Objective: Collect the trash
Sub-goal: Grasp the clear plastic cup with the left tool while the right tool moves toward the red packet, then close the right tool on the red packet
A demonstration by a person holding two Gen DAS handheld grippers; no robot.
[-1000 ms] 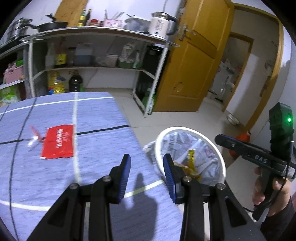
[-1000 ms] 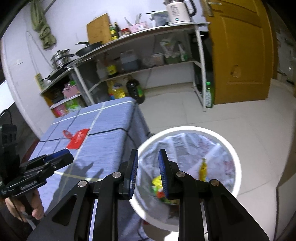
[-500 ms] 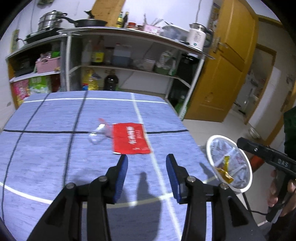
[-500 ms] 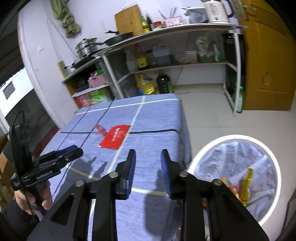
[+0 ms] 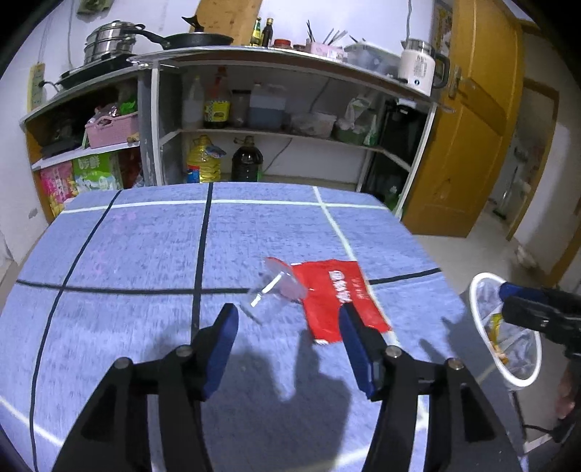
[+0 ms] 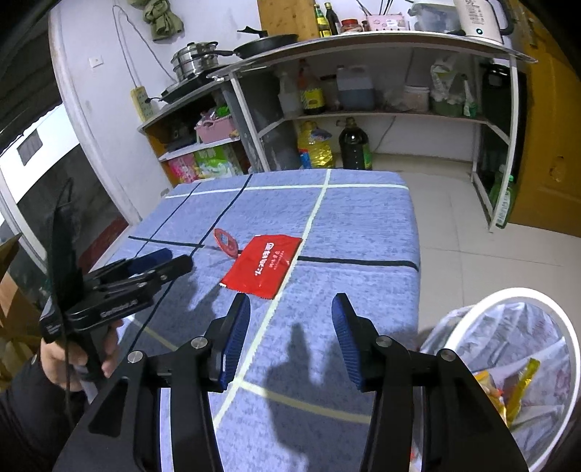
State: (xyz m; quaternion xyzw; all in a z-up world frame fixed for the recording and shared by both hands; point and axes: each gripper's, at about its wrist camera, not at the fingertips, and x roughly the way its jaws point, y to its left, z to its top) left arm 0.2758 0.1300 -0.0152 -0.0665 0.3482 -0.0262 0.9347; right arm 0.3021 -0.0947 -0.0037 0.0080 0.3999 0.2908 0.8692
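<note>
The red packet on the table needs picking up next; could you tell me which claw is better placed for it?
Probably the left claw: open, and the red packet and clear wrapper lie just beyond its fingertips. The right claw, also open, sits farther back.

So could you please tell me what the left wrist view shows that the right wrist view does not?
Only the left wrist view shows the left hand-held gripper from behind, open, and the doorway beyond. Only the right wrist view shows the person's left hand, the green cloth on the wall and the open right hand-held gripper. Both show the red packet, clear lid and lined bin.
</note>
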